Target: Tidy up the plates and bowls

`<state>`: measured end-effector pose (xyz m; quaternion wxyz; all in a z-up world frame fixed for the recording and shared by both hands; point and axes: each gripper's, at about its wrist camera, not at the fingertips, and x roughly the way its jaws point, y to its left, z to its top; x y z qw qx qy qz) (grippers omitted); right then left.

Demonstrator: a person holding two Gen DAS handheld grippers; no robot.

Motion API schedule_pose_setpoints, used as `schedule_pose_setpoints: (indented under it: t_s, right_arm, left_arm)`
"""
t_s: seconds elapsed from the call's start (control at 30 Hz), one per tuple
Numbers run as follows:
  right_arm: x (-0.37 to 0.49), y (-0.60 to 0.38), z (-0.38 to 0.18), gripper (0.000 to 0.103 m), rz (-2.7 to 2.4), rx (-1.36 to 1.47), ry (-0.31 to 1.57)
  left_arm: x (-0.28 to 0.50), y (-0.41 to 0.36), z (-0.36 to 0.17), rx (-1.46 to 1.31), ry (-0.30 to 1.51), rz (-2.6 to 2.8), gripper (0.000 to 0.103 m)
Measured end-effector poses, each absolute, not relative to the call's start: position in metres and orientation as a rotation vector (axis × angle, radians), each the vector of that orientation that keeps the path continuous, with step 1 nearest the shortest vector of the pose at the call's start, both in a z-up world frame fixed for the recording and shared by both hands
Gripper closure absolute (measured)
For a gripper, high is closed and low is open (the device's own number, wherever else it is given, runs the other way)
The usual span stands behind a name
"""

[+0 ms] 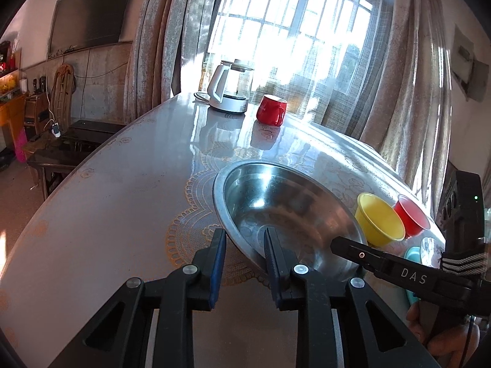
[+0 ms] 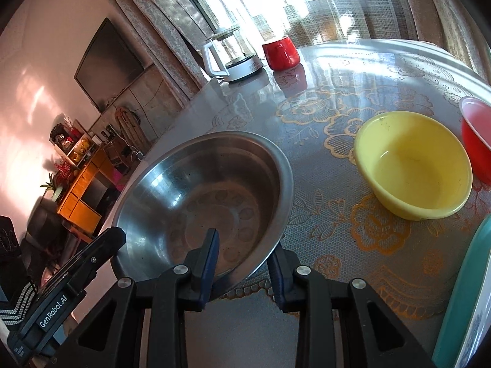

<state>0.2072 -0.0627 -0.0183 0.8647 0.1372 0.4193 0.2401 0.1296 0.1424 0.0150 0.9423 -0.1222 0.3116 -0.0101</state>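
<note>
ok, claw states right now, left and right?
Left claw: open, straddling the near rim of the round stainless steel bowl, not clamped.
Right claw: open, straddling the same bowl's rim, not clamped.

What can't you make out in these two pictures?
- Teal plate: cut off by the right wrist view's edge; its pattern is mostly out of frame.
- Red bowl: partly cut off there too.
- Steel bowl: near rim hidden behind the left tool.
- Outdoors: washed out by window glare.
</note>
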Motion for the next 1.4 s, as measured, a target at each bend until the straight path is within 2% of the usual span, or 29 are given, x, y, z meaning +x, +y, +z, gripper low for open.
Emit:
schedule_pose_setpoints:
  t_s: [0.47, 0.83, 1.4]
  right_arm:
    - [0.167, -0.026, -0.016, 0.072, 0.614, 0.244, 0.872]
    - [0.151, -0.009, -0.024, 0.072, 0.651, 0.209, 0.874]
    - [0.136, -0.018, -0.022, 0.074, 0.65, 0.207, 0.87]
  left_arm:
    - [0.068, 0.175, 0.01, -0.285, 0.626, 0.068, 0.077]
    - [0.051, 0.185, -0.008, -0.302, 0.666, 0.132, 0.077]
    - [0.043, 0.169, -0.003, -0.271, 0.676, 0.111, 0.078]
